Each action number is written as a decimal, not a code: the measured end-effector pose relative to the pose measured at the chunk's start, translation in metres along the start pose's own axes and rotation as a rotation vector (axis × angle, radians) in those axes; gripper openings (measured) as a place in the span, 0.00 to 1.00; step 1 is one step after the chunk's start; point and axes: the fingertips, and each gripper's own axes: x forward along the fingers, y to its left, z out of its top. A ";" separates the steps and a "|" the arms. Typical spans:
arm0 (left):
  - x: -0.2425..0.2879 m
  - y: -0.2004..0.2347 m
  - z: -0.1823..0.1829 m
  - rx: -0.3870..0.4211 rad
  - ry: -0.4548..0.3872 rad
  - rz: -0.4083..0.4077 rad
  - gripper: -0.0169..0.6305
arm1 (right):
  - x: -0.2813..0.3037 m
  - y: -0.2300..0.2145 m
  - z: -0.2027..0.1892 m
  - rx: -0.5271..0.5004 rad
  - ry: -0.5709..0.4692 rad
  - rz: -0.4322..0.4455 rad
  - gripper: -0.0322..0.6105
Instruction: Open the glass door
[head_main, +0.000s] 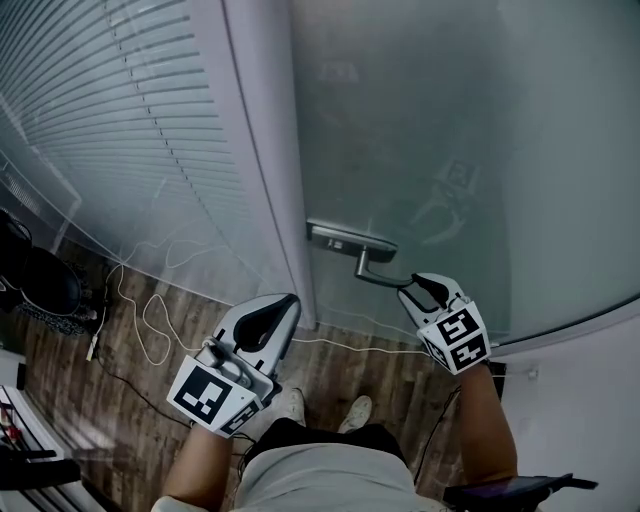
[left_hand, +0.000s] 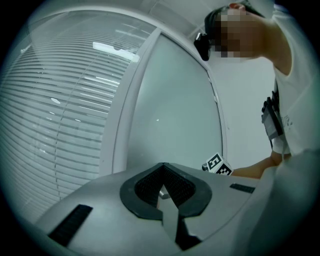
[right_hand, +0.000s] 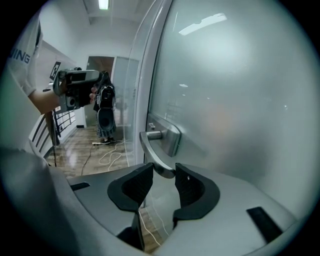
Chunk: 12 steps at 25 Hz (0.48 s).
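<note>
Down at the bottom of the head view, our left gripper (head_main: 287, 303) hangs low and center-left over the wood floor (head_main: 120, 410), jaws pressed together with nothing in them. Our right gripper (head_main: 413, 288) is right of center, up at the door handle (head_main: 372, 268). Its jaws are released and apart, and the handle's free end sits in the gap, not clamped as far as we can see. The handle is mounted on the frosted glass door (head_main: 470, 120), which fills the upper right, its edge against the white frame (head_main: 268, 150). A white cable (head_main: 165, 300) loops on the floor at lower left, and blinds (head_main: 120, 120) show behind glass at upper left.
</note>
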 end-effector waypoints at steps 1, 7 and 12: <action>0.000 0.001 0.000 0.000 -0.001 0.002 0.02 | 0.000 0.001 0.000 -0.003 0.000 0.000 0.27; 0.001 0.000 0.001 0.001 0.001 0.000 0.02 | -0.001 0.002 -0.003 0.006 0.023 -0.002 0.26; 0.001 -0.001 -0.001 -0.006 -0.005 0.009 0.02 | 0.011 0.004 -0.016 0.046 0.029 0.009 0.26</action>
